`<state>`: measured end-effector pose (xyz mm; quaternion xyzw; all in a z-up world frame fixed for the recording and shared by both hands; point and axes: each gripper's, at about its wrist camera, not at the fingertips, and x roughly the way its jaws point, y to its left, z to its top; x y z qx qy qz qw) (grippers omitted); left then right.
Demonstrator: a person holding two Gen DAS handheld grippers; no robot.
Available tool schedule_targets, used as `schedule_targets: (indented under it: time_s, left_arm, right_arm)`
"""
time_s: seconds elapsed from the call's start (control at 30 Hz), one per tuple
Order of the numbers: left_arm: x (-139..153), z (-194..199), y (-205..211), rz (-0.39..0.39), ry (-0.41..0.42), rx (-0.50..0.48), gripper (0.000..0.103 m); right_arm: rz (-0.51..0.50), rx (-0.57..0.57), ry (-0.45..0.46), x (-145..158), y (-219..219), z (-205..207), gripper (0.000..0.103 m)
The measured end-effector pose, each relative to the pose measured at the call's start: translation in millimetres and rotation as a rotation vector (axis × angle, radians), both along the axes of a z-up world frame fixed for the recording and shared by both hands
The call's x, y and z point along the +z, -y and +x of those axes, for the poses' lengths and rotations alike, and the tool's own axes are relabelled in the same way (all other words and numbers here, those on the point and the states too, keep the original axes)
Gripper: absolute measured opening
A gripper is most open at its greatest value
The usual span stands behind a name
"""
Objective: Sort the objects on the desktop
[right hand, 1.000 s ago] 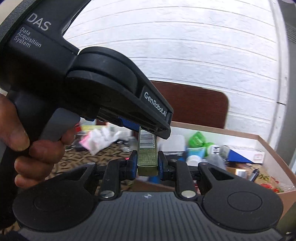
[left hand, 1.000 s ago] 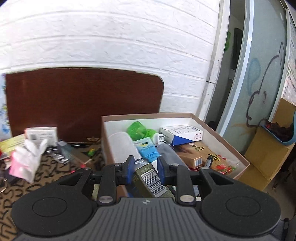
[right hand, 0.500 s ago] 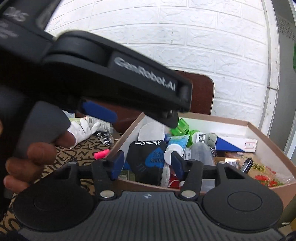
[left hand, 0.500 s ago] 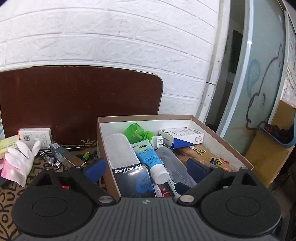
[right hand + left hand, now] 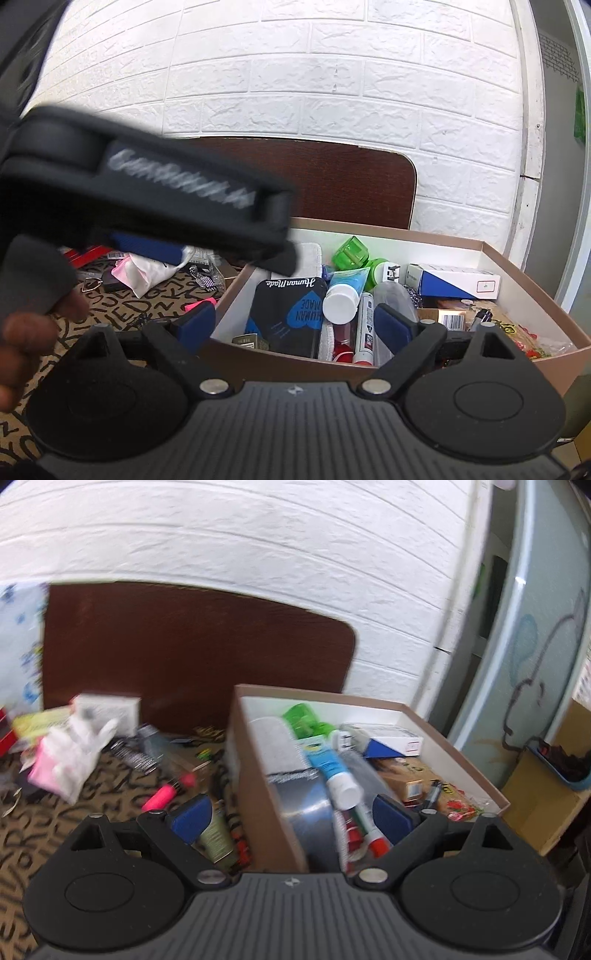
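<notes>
My left gripper [image 5: 291, 816] is open with nothing held; it hangs over the left wall of the brown cardboard box [image 5: 458, 753]. My right gripper [image 5: 295, 325] has its jaws opening, empty, above the box's [image 5: 406, 233] front wall. The olive-green carton [image 5: 217, 838] lies low beside the box's near-left corner; in the right wrist view only its top [image 5: 249, 341] peeks over the front wall. Inside lie a black pouch [image 5: 291, 314], a blue tube [image 5: 343, 295] and a white-blue carton [image 5: 454, 282]. The left gripper's black housing [image 5: 147, 199] fills the upper left of the right wrist view.
On the patterned cloth left of the box lie a pink highlighter [image 5: 162, 795], a white glove [image 5: 77, 760] and a small white carton [image 5: 107, 707]. A dark board [image 5: 199, 657] leans on the white brick wall. A hand [image 5: 29, 332] grips the left tool.
Both grippers were shut on the olive-green carton a second ago. The left one let go first, then the right; the carton dropped beside the box's corner. The left gripper shifted left and down.
</notes>
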<state>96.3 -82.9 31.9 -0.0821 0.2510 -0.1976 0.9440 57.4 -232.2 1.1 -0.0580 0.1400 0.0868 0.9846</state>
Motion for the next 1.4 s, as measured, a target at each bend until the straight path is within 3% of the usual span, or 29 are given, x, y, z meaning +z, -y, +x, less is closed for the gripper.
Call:
schedule_targets:
  time_s: [0.2,0.7,0.87,1.4]
  left_arm:
    - [-13.8,-15.1,-40.6,-0.067,-0.040,0.094,0.097]
    - [-35.3,-21.1,-118.5,-0.117,-0.077,0.255,0.097]
    - [-36.8,-6.5,-133.2,-0.133,-0.081,0.254,0.097]
    - [-41.8,92.3,-155.2,-0.193,-0.110,0.204,0.094]
  right_arm:
    - [0.007,0.017,0.021,6.2,-9.6,-13.4,0.091]
    - [-0.161,0.258,0.075,10.5,-97.9,-30.5,0.091]
    - [-0.257,0.255,0.062,4.3,-123.6,-7.5,0.091]
    - [-0.463,0.108,-0.065,-30.0,-184.7,129.8,0.086]
